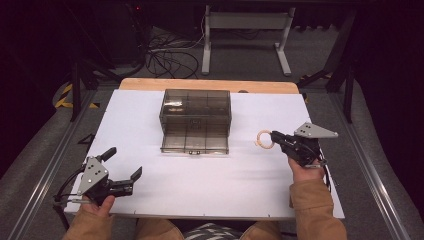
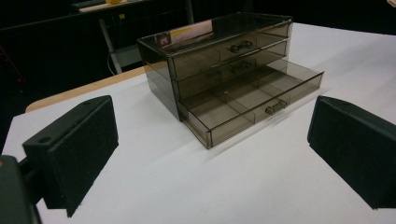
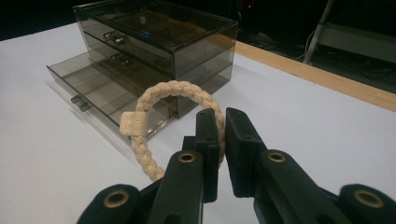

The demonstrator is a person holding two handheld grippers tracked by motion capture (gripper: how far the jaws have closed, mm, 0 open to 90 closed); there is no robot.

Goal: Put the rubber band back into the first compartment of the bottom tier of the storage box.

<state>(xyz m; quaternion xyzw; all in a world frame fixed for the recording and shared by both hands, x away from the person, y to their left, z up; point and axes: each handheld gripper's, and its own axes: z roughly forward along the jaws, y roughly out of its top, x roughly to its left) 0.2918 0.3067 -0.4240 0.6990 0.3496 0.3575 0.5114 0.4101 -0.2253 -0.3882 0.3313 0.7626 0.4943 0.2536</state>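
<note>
Right tongs (image 1: 276,137): clenched on a cream braided bracelet (image 1: 264,139), jaws nearly together with the braid pinched between them. In the right gripper view the bracelet (image 3: 161,123) stands as an upright loop directly ahead of the tongs (image 3: 223,135), a small square tag on its left arc; the gripped part is at the loop's right side. Whether the loop's bottom touches the tabletop (image 1: 210,175) I cannot tell. The right hand (image 1: 305,169) holds the gripper over the tabletop's right part.

Drawer box (image 1: 195,120): smoky clear plastic, three drawers, beyond and to the left of the right tongs, near but apart from the bracelet. Bottom drawer (image 3: 105,98) pulled out, divided into compartments, looks bare inside; upper two drawers closed. Small metal handles on each front.

Left tongs (image 1: 122,165): released, jaws spread wide, nothing between them. In the left gripper view the box (image 2: 224,65) sits ahead of the tongs (image 2: 210,154), well apart, with the open drawer (image 2: 254,100) facing them at an angle. Left hand (image 1: 95,202) at the near left corner of the tabletop.
</note>
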